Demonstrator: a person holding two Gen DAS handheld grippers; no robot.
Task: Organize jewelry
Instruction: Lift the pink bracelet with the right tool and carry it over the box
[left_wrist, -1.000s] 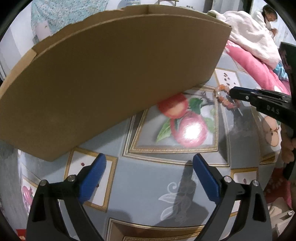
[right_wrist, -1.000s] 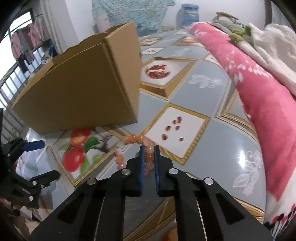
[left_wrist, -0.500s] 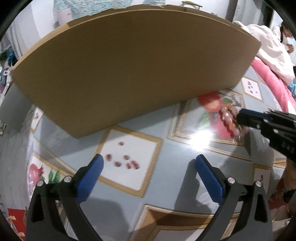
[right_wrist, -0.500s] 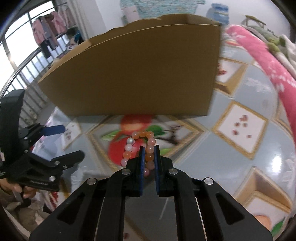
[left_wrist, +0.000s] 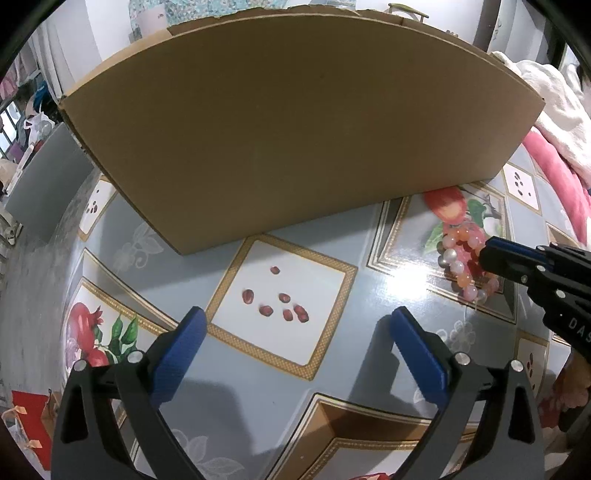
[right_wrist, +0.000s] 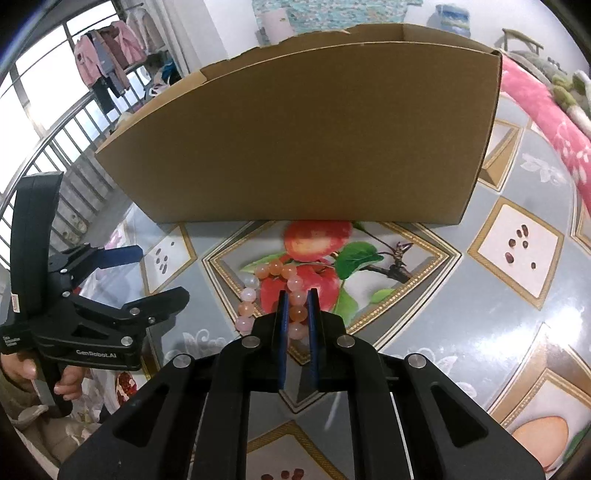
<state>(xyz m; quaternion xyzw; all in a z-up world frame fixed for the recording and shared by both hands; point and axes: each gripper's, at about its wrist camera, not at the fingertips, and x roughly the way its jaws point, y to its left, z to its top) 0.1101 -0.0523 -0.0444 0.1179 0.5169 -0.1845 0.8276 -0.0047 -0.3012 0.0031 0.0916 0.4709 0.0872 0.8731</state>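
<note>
A bracelet of orange, pink and white beads (right_wrist: 275, 291) hangs from my right gripper (right_wrist: 297, 297), which is shut on it just above the patterned tablecloth (right_wrist: 424, 332). The bracelet (left_wrist: 463, 260) and the right gripper (left_wrist: 491, 247) also show at the right of the left wrist view. A tall cardboard box (right_wrist: 306, 136) stands right behind the bracelet, its inside hidden; it fills the upper left wrist view (left_wrist: 295, 122). My left gripper (left_wrist: 295, 325) is open and empty over the cloth, in front of the box; it shows at the left of the right wrist view (right_wrist: 155, 273).
A pink blanket (right_wrist: 543, 110) and white bedding (left_wrist: 554, 107) lie to the right of the table. A window with railings and hanging clothes (right_wrist: 107, 59) is at the far left. A grey board (left_wrist: 48, 184) sits left of the box.
My right gripper has carried the bracelet left, from the box's right corner to in front of its long wall. My left gripper has swung left along the box front.
</note>
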